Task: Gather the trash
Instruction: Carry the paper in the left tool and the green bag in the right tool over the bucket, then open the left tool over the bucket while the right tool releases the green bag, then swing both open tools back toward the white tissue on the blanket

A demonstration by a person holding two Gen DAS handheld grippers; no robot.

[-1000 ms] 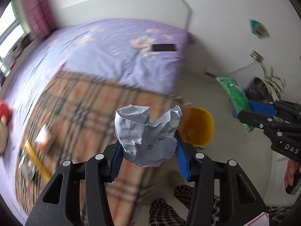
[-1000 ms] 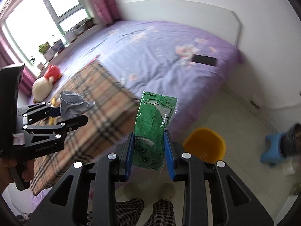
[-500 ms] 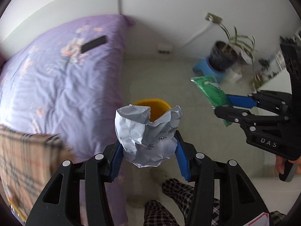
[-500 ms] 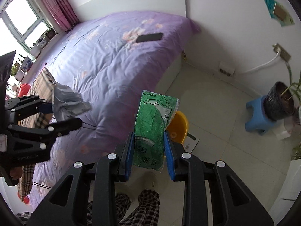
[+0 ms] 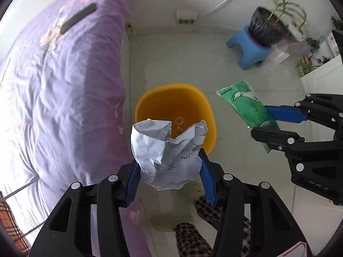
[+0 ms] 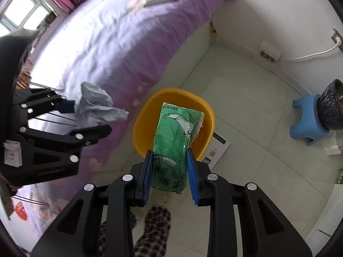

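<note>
My left gripper (image 5: 169, 162) is shut on a crumpled sheet of white paper (image 5: 167, 152) with handwriting, held above the near rim of a yellow bin (image 5: 150, 105) on the floor. My right gripper (image 6: 170, 162) is shut on a green plastic packet (image 6: 178, 137), held over the same yellow bin (image 6: 145, 115). In the left wrist view the right gripper (image 5: 260, 121) and the green packet (image 5: 244, 105) are to the right of the bin. In the right wrist view the left gripper (image 6: 88, 117) and the crumpled paper (image 6: 96, 105) are left of the bin.
A bed with a purple floral cover (image 5: 60, 81) stands left of the bin, a black phone (image 5: 78, 18) lying on it. A blue stool (image 5: 250, 47) carries a dark plant pot (image 5: 265, 25) at the far right. A flat cardboard sheet (image 6: 216, 150) lies beside the bin. Plaid-trousered legs (image 5: 193, 231) are below.
Both grippers have swung from the bed toward the floor and come down over the yellow bin, which looks larger now. Each still holds its piece of trash.
</note>
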